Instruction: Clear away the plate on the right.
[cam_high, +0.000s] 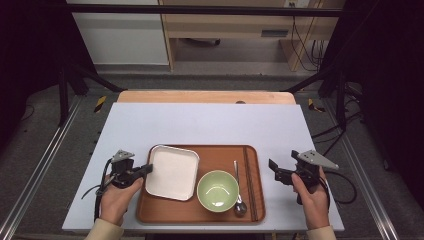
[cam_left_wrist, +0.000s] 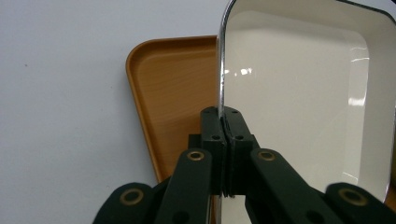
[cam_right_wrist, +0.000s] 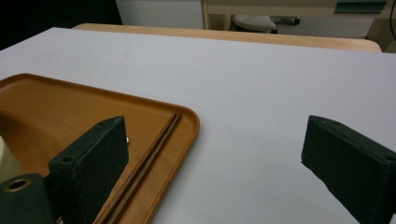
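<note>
Left gripper (cam_left_wrist: 225, 122): black two-jaw tool held in the person's left hand (cam_high: 119, 194) at the left end of the tray; its jaws are pressed together on the metal rim of the white square enamel dish (cam_left_wrist: 299, 98), one jaw outside the rim and one inside (the left gripper view looks straight along that rim).

White dish: sits in the left half of the brown wood-grain rectangular tray (cam_high: 217, 156), its left edge at the tray's left edge, where the jaws pinch it; in the high view it is at (cam_high: 172, 172).

Right gripper (cam_high: 283, 172): black tool with a grey three-cornered plate on top, held in the person's right hand (cam_high: 312, 197) over the tabletop just off the tray's right edge; its jaws stand wide apart with nothing between them, one over the tray's right edge, the other over bare tabletop.

Tray: lies near the front edge of the pale lilac tabletop (cam_high: 210, 122), about midway between its left and right edges.

Green round bowl (cam_high: 217, 190): on the tray, right of the white dish, close to the tray's front edge.

Metal spoon (cam_high: 238, 192): just right of the bowl, its scoop toward the front edge.

Dark wooden chopsticks (cam_high: 249, 180): a pair lying parallel along the tray's right edge.
</note>
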